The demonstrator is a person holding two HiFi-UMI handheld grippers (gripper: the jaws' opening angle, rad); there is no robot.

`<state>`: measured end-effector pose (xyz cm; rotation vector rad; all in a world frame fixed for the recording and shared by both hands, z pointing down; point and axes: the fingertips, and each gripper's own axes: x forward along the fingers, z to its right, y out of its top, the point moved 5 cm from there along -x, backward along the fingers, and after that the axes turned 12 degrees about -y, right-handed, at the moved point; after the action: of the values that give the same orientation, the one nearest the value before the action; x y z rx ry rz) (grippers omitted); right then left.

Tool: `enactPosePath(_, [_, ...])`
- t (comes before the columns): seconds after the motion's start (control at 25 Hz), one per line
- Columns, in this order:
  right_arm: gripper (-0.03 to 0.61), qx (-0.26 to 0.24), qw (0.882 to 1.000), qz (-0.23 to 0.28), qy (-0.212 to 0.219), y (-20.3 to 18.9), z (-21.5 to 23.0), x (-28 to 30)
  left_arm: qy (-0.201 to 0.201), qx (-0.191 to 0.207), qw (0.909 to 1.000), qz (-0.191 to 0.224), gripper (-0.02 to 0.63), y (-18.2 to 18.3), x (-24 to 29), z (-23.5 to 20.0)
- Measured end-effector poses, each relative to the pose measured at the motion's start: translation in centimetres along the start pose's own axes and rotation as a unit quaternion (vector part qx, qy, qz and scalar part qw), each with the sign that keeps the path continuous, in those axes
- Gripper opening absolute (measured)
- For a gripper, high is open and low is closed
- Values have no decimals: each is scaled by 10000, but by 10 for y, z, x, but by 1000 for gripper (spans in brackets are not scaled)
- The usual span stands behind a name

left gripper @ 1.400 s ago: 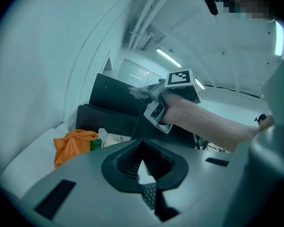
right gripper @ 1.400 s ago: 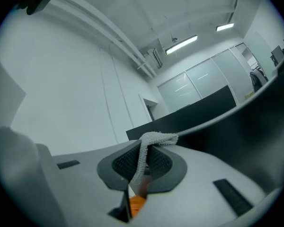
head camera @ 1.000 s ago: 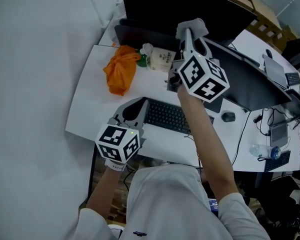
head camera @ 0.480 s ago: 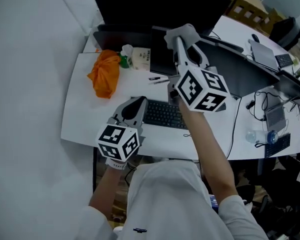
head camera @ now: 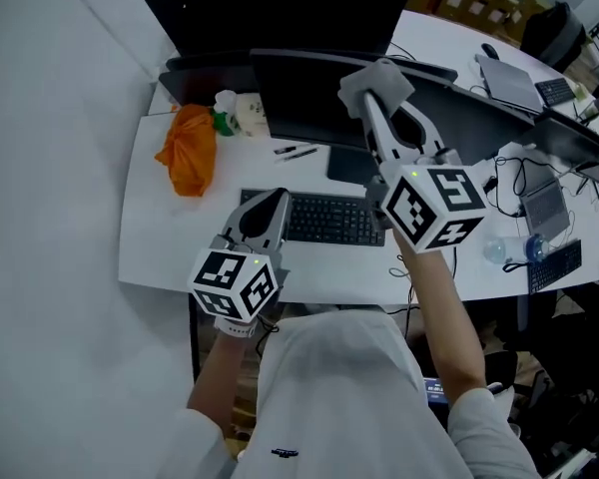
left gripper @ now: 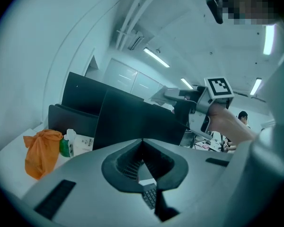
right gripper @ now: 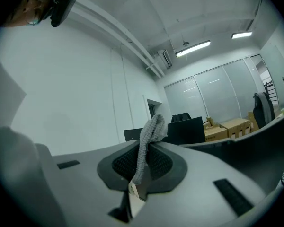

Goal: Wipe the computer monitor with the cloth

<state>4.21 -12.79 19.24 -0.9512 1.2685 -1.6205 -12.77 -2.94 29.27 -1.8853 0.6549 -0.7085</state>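
One cloth (head camera: 376,78) sits pinched in right gripper (right gripper: 144,148).

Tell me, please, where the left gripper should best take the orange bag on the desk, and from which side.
Probably the gathered, knotted top of the orange bag, reached from above. The bag slumps soft and wide on the desk, so only that bunch is narrow enough for jaws; a green bottle stands close on its right.

Grey ribbed-knit cloth (head camera: 375,74). Black monitor (head camera: 304,108); black keyboard (head camera: 324,220). White desk (head camera: 160,242). Orange bag (head camera: 185,150), upper left. Grey left gripper (head camera: 264,211) and right gripper (head camera: 380,98), cubes bearing black-and-white square markers.
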Motion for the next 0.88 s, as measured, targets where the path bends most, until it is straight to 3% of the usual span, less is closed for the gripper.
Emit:
enactPosePath(0.36, [31,-439,9988,-63,218,9,45,-65,-155,66,9998,128,18,8,15,38])
enactPosePath(0.88, [31,-883,9958,203,98,9,100,-134,-533,170,9982,200,18,24,37,73])
